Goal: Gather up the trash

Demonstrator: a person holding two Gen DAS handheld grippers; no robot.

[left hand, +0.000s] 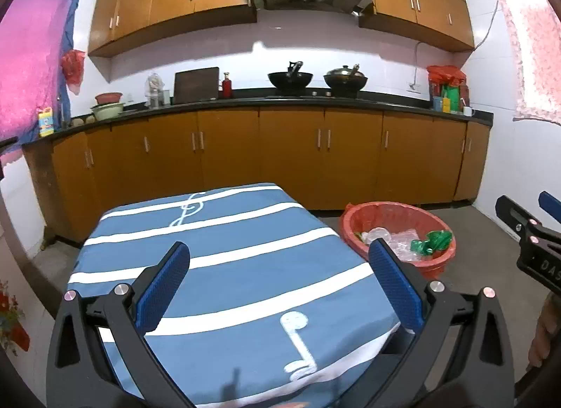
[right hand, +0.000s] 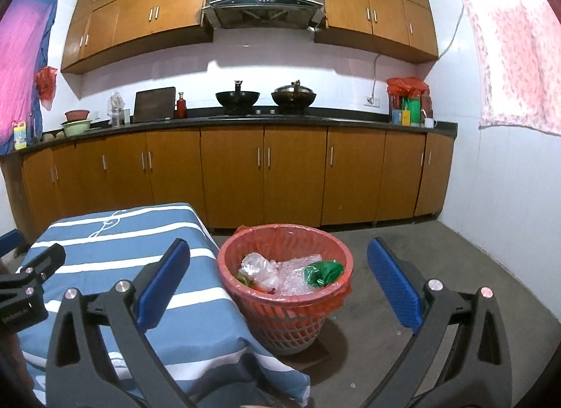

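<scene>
A red mesh trash basket point(right hand: 280, 320) with a red liner stands on the floor right of the table. In it lie clear plastic wrap point(right hand: 294, 276), a clear bag point(right hand: 257, 266) and a green wrapper point(right hand: 320, 273). The basket also shows in the left wrist view point(left hand: 434, 262). My left gripper point(left hand: 280, 253) is open and empty above the blue striped tablecloth point(left hand: 245, 267). My right gripper point(right hand: 278, 250) is open and empty, above and in front of the basket. The left gripper's body shows in the right wrist view point(right hand: 24, 285), the right one in the left wrist view point(left hand: 536, 243).
The cloth-covered table point(right hand: 115, 260) stands left of the basket. Wooden kitchen cabinets point(right hand: 263, 173) under a dark counter point(right hand: 315, 120) with two woks run along the back wall. Grey floor point(right hand: 420, 250) lies around the basket. A white wall point(right hand: 508, 197) is on the right.
</scene>
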